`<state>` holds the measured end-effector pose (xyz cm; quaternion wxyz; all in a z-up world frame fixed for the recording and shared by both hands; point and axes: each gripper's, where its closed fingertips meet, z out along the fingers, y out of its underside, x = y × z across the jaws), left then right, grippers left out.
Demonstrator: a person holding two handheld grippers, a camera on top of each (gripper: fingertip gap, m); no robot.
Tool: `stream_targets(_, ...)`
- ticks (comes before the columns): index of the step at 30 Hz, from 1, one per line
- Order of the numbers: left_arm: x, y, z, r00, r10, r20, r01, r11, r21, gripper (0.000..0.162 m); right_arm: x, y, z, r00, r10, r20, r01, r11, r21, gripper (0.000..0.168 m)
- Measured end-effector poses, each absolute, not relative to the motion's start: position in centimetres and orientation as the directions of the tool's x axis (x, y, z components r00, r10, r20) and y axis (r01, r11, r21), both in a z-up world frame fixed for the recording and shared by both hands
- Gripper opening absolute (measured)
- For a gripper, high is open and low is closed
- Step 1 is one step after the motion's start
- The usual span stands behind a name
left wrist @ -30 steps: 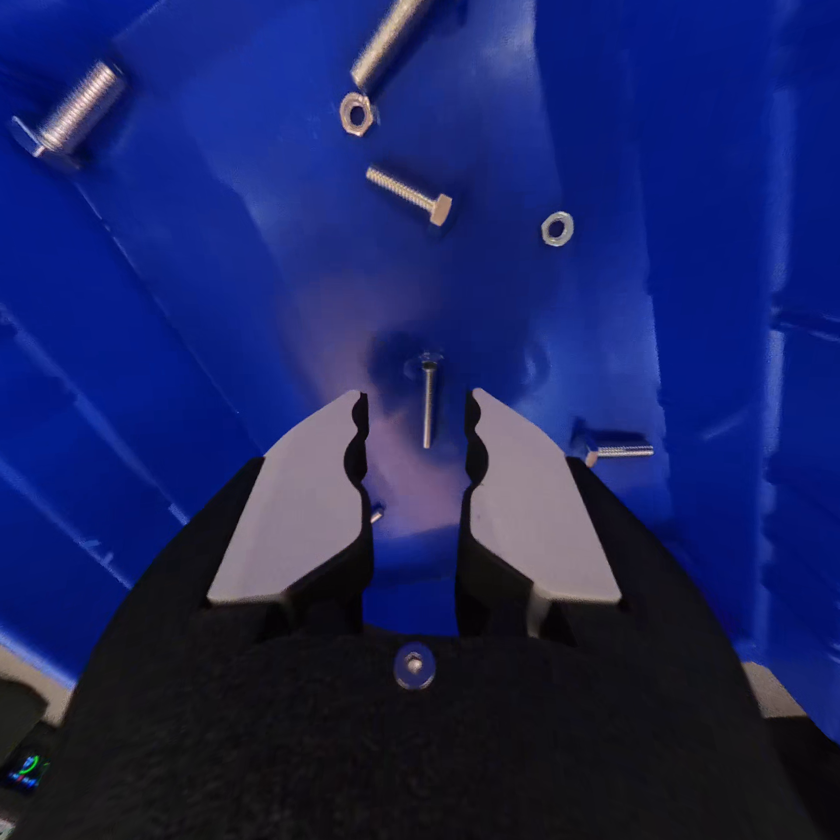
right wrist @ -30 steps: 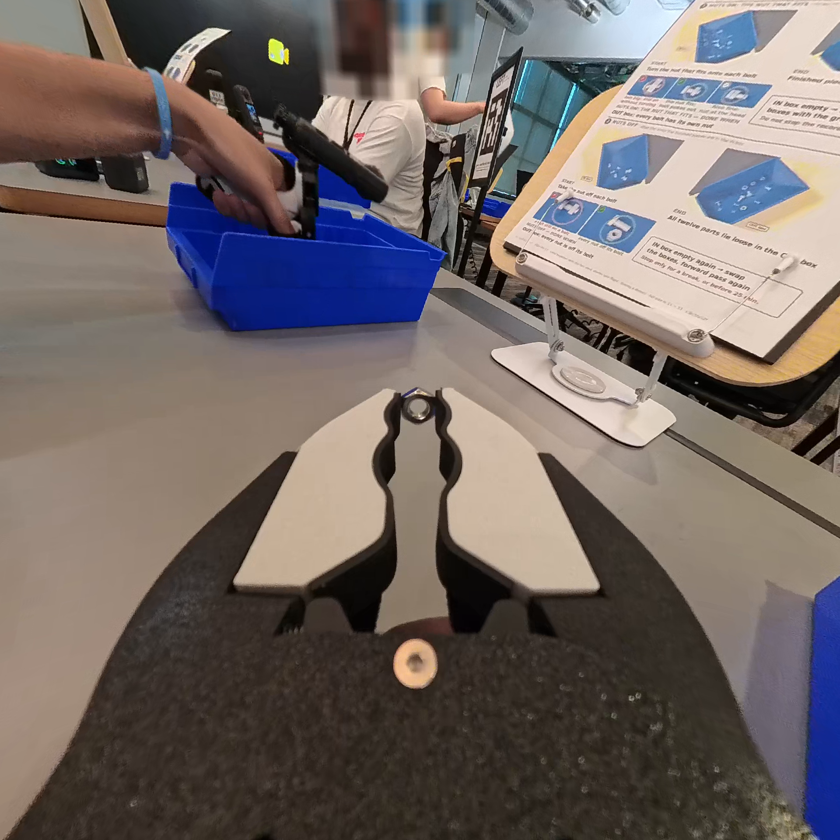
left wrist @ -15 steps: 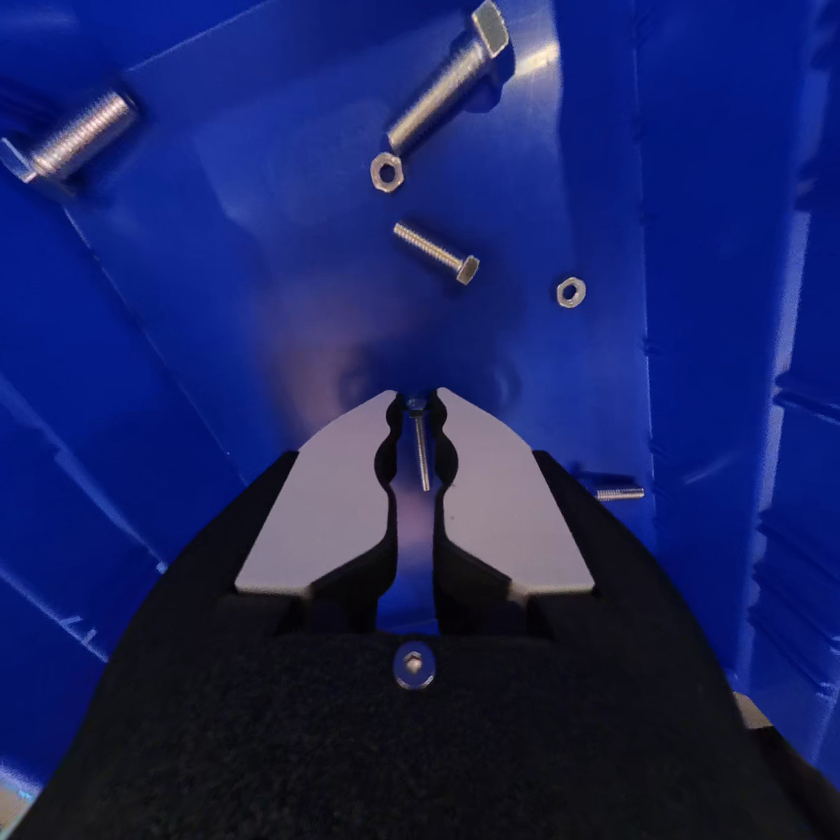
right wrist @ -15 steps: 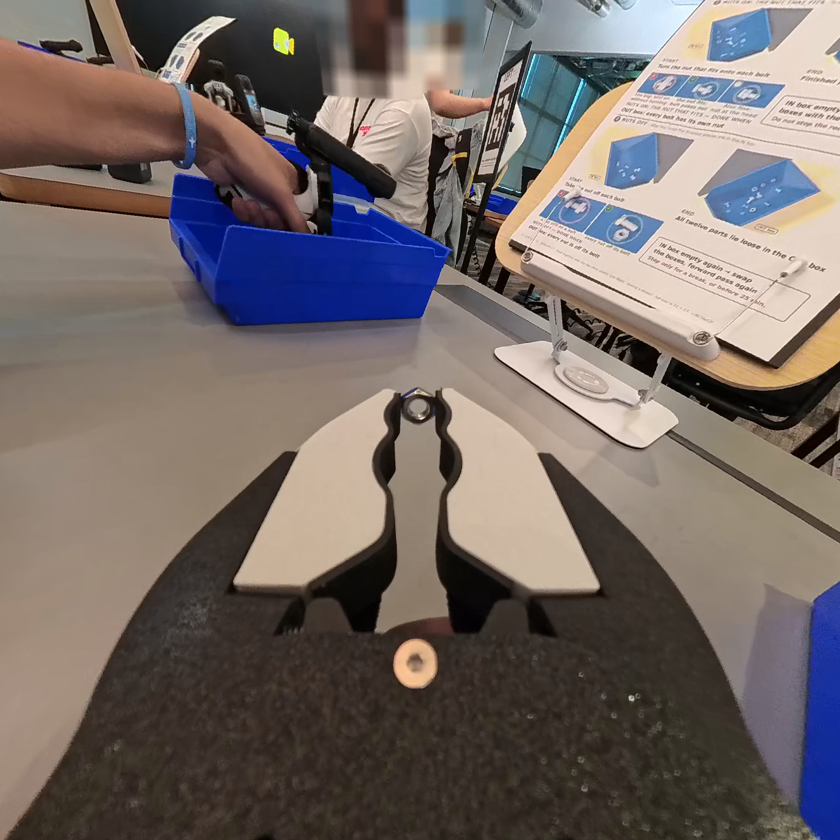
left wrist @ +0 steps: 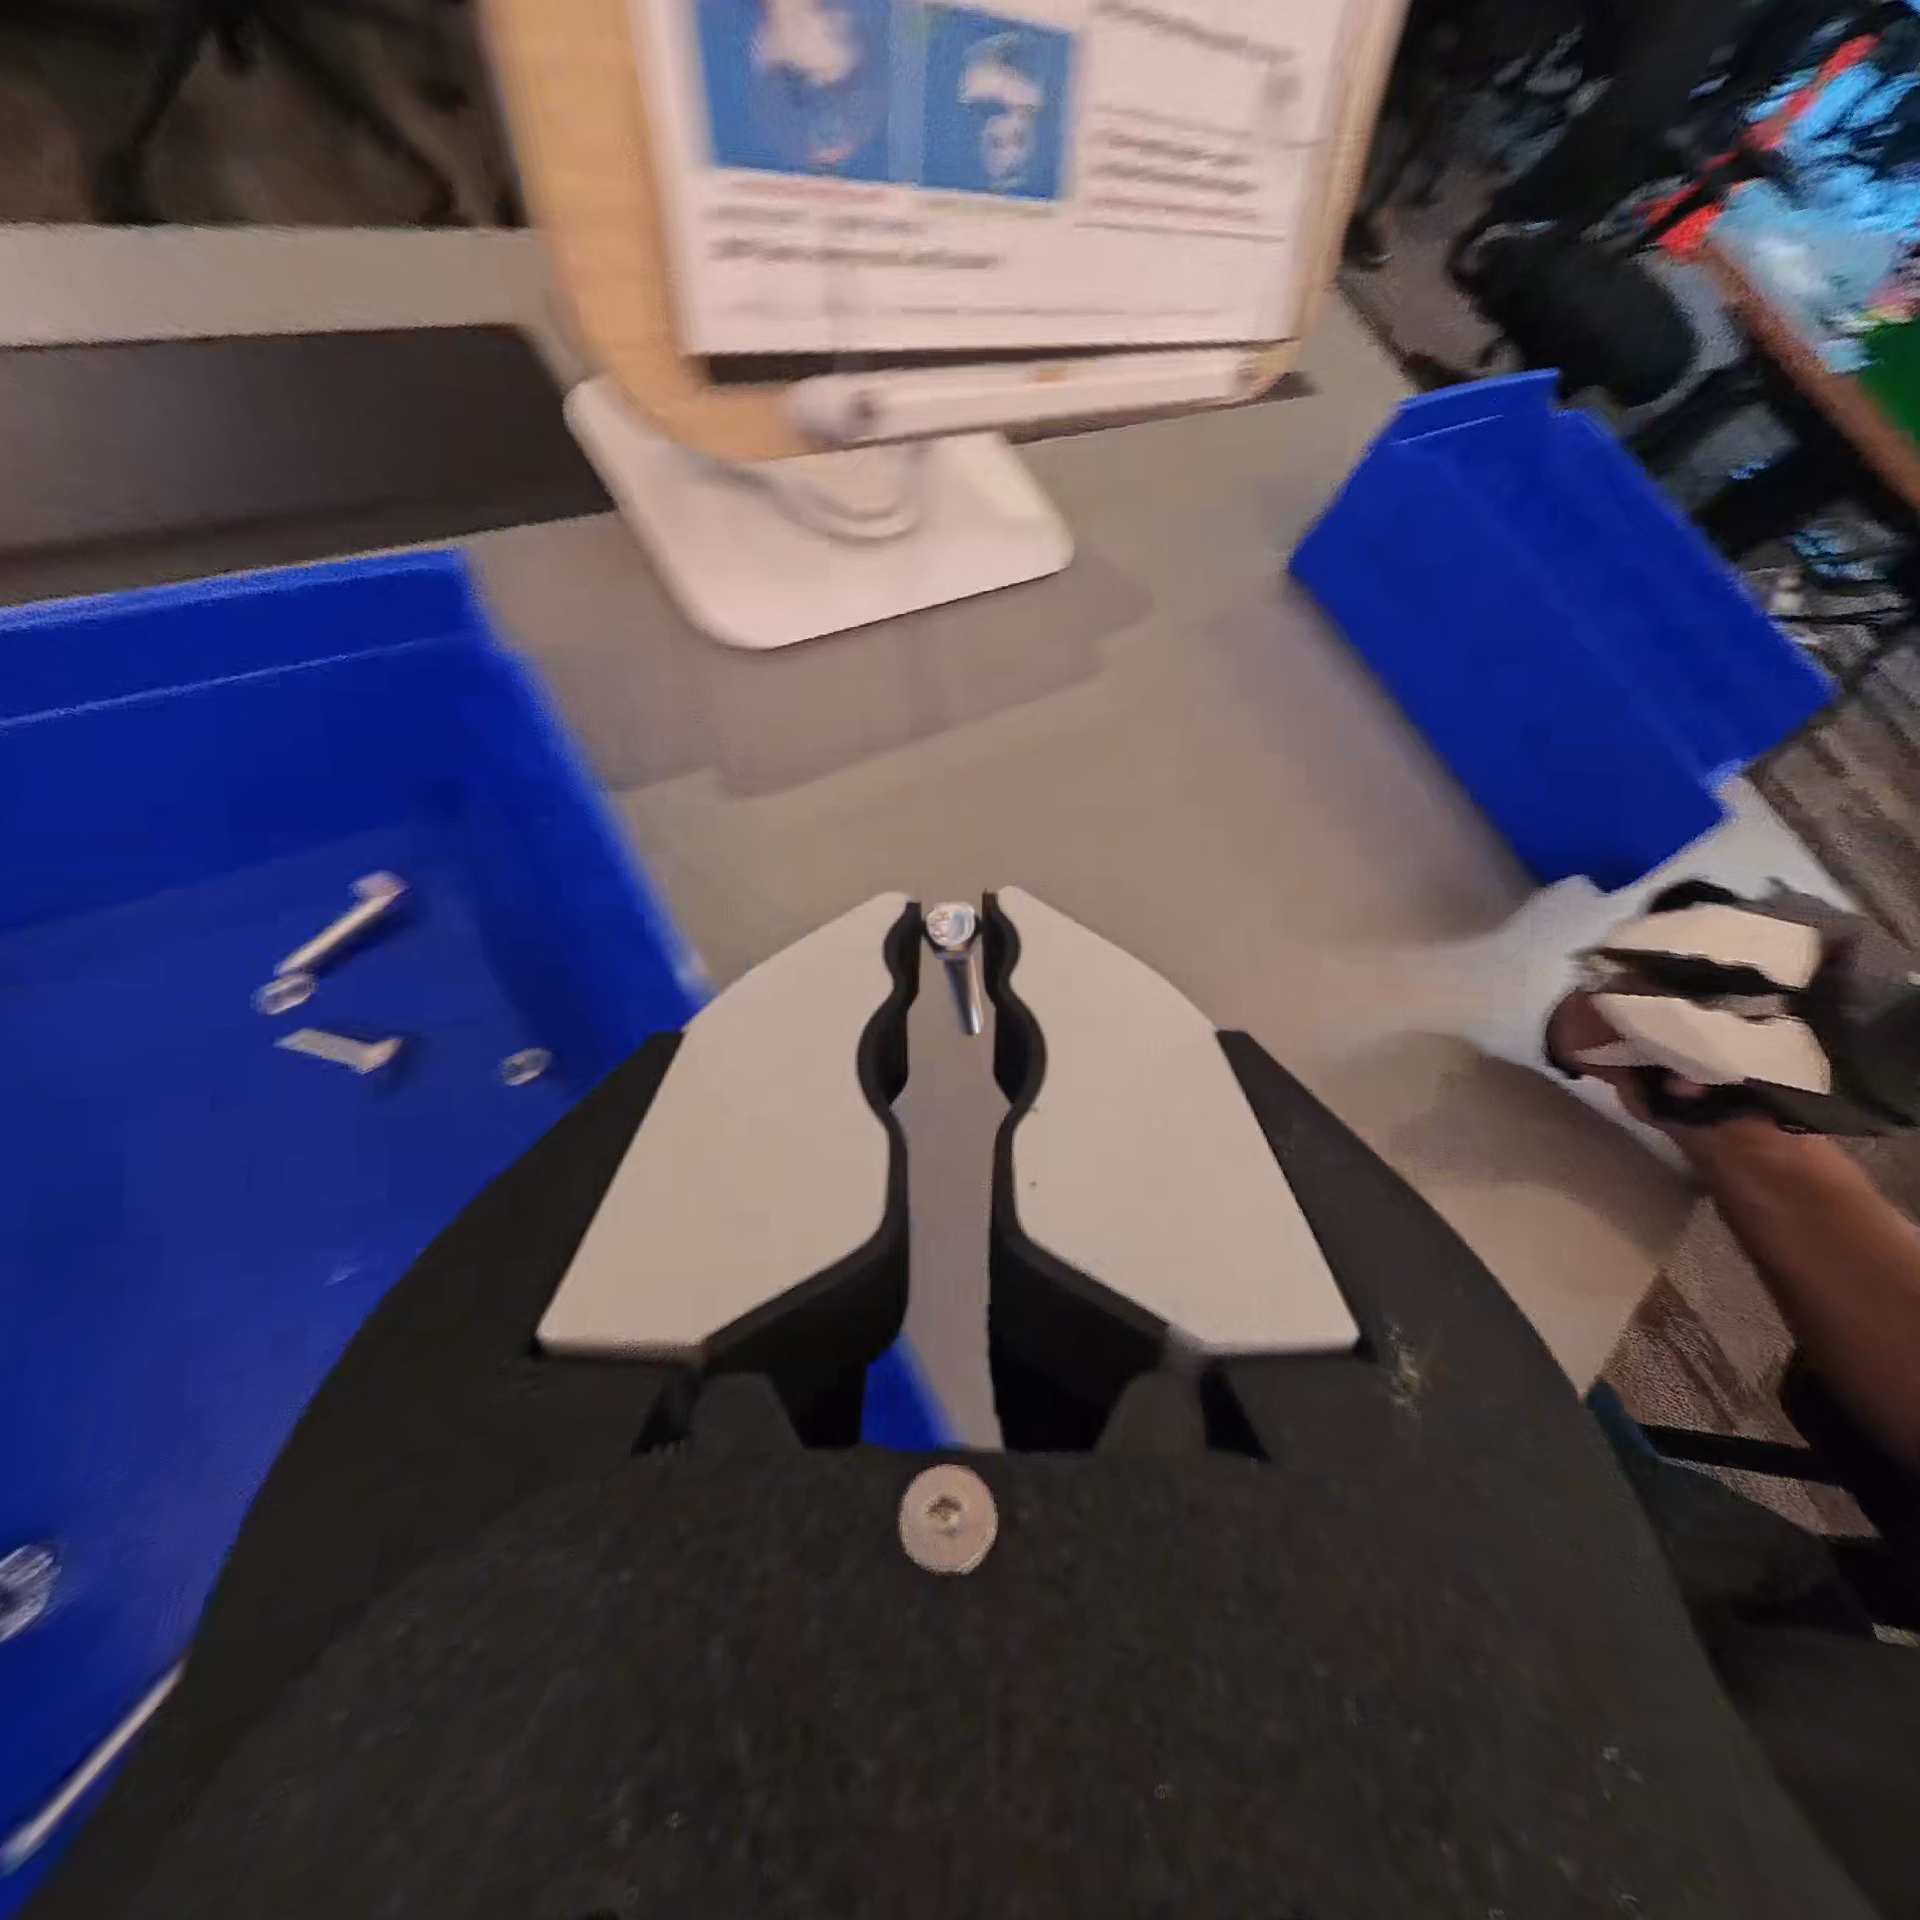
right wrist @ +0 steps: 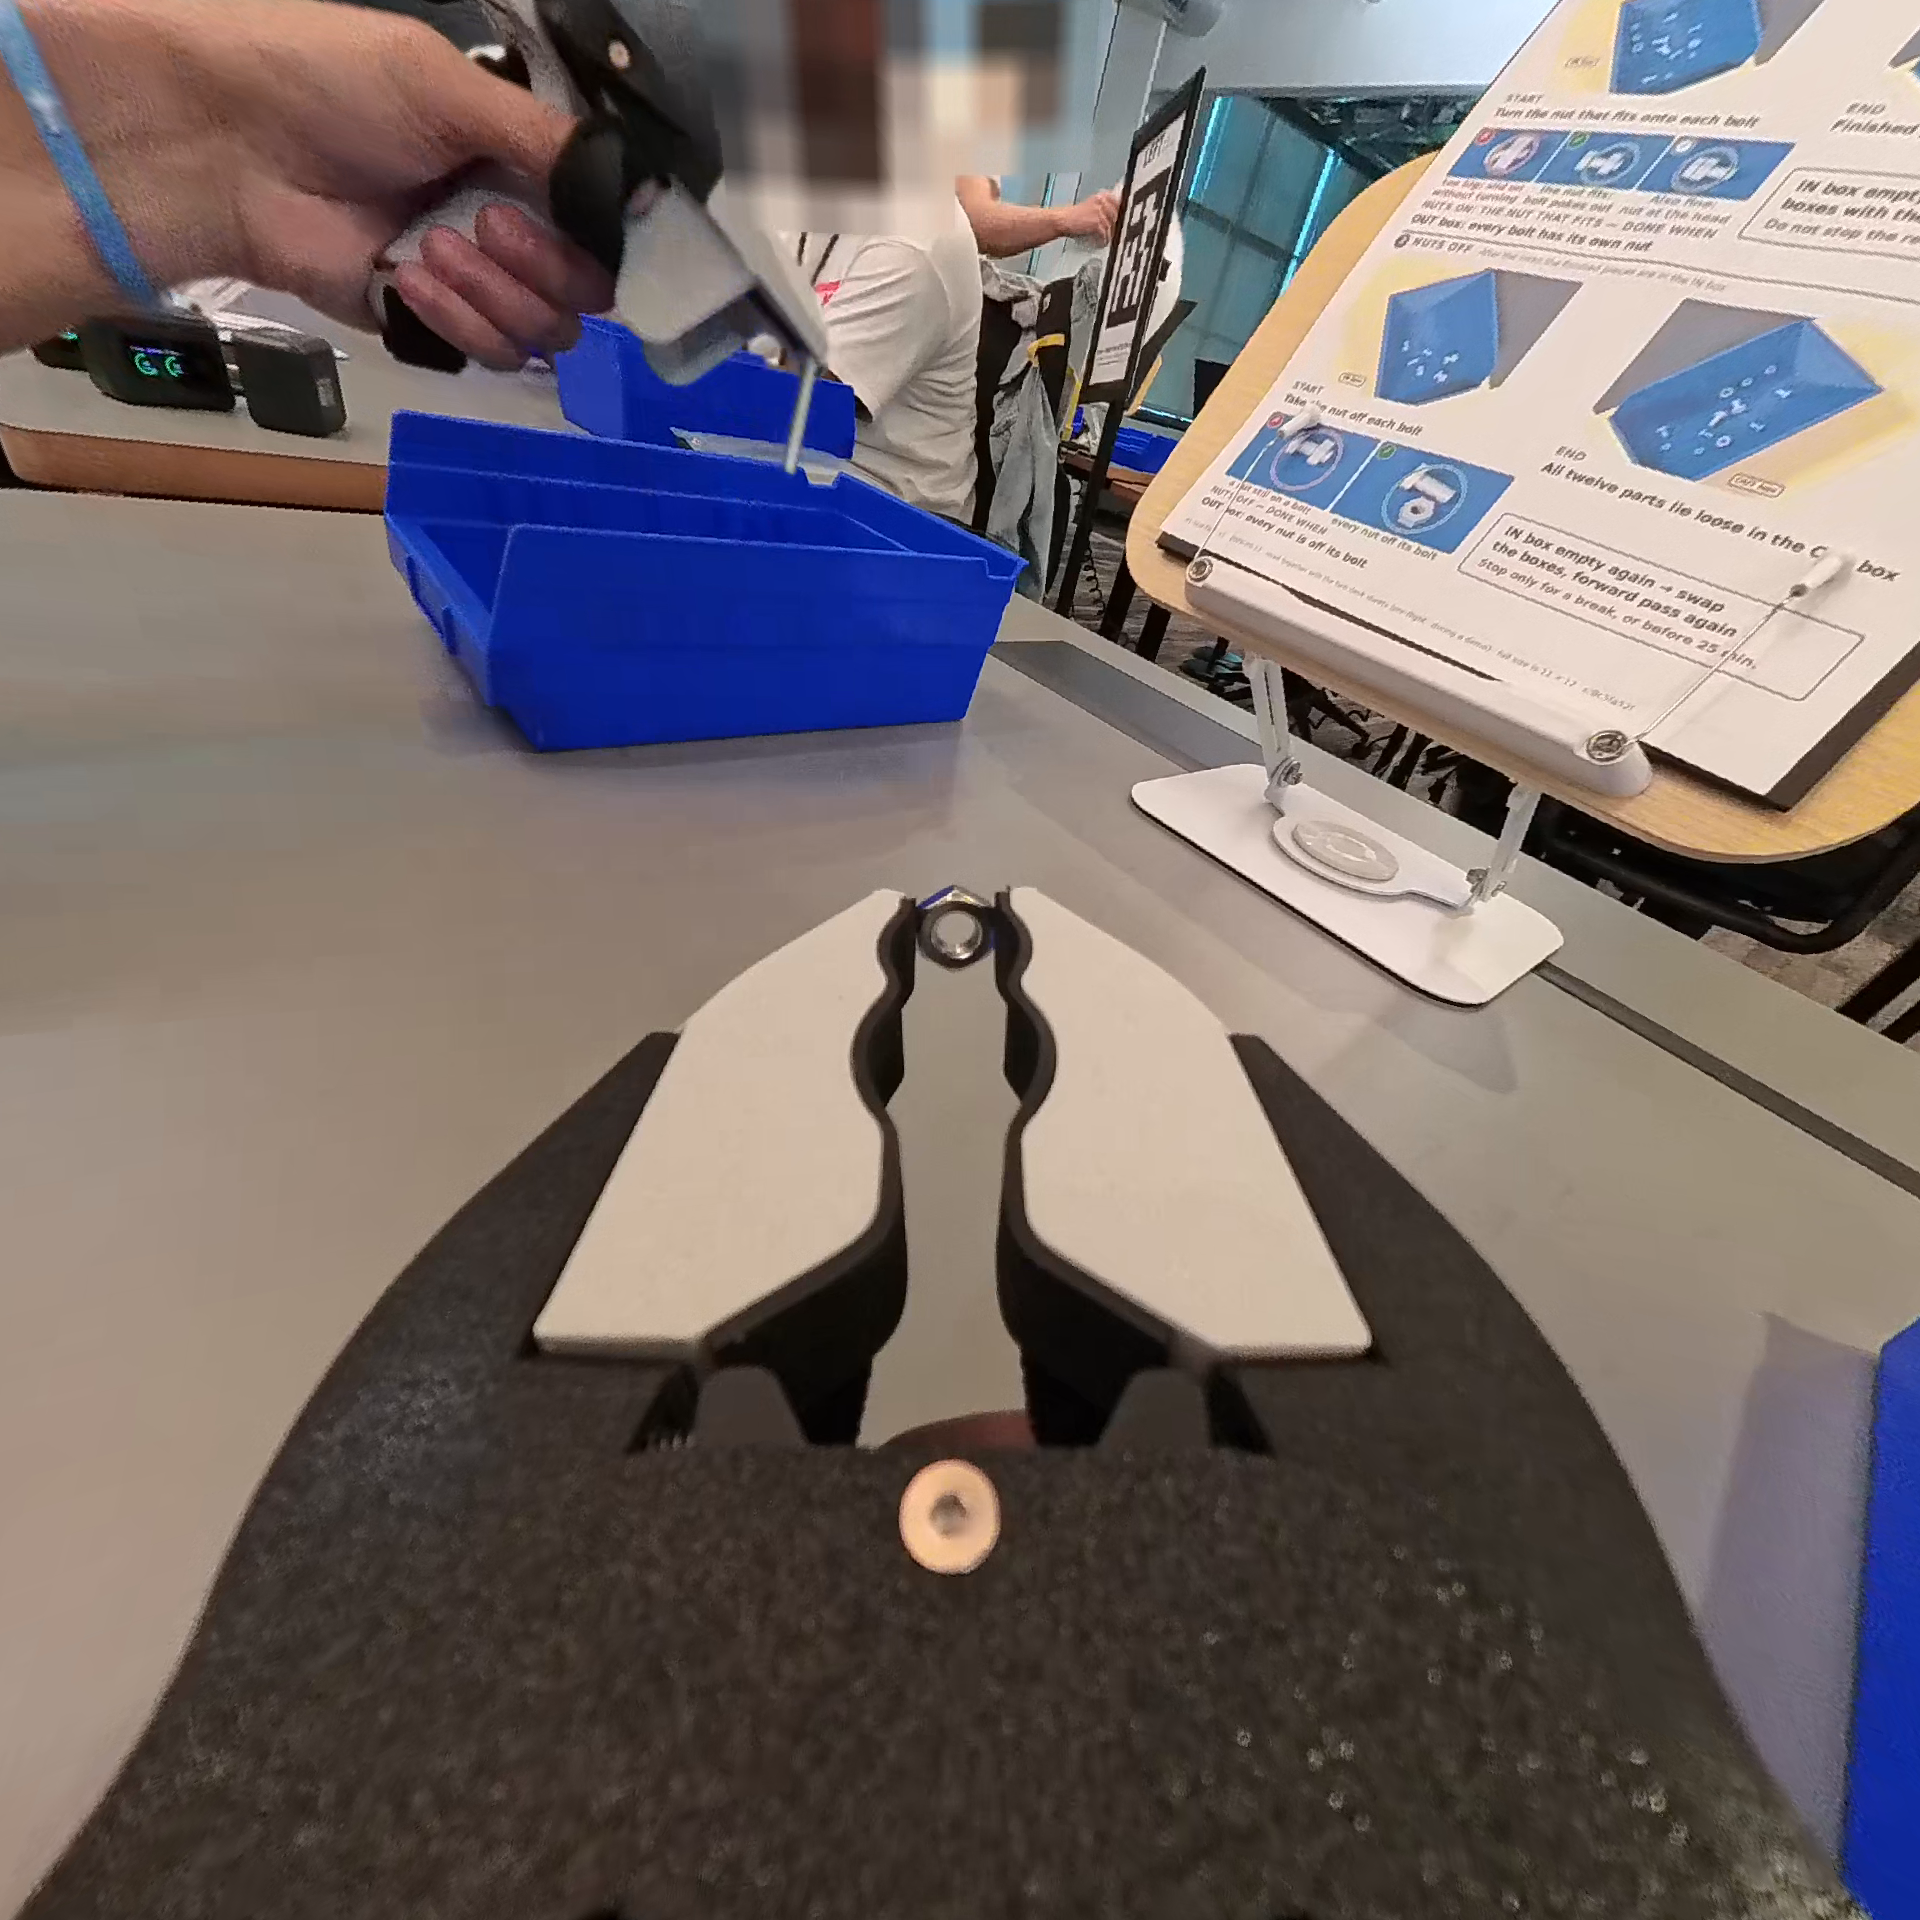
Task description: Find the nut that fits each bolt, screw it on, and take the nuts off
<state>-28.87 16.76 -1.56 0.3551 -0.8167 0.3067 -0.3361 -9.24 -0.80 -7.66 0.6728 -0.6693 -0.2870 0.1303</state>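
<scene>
Holding bolt [left wrist: 954,961] clamped in left claw [left wrist: 951,925], nut [right wrist: 951,932] clamped in right claw [right wrist: 953,914]; aligning thread squarely with bore before turning.

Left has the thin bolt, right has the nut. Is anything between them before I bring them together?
Nothing visible. The thin silver bolt hangs from the left hand-held gripper above the blue plastic bin; only bare grey table lies before the small silver hex nut.
</scene>
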Motion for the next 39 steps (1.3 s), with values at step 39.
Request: stream_targets(39,-15.8,4.4,-5.9,0.235,-0.878,0.417,-0.249,-0.469,-0.847,0.011,-13.1,0.7,-12.2,0.610,0.790,0.064,0.454,-0.282,-0.845,0.014)
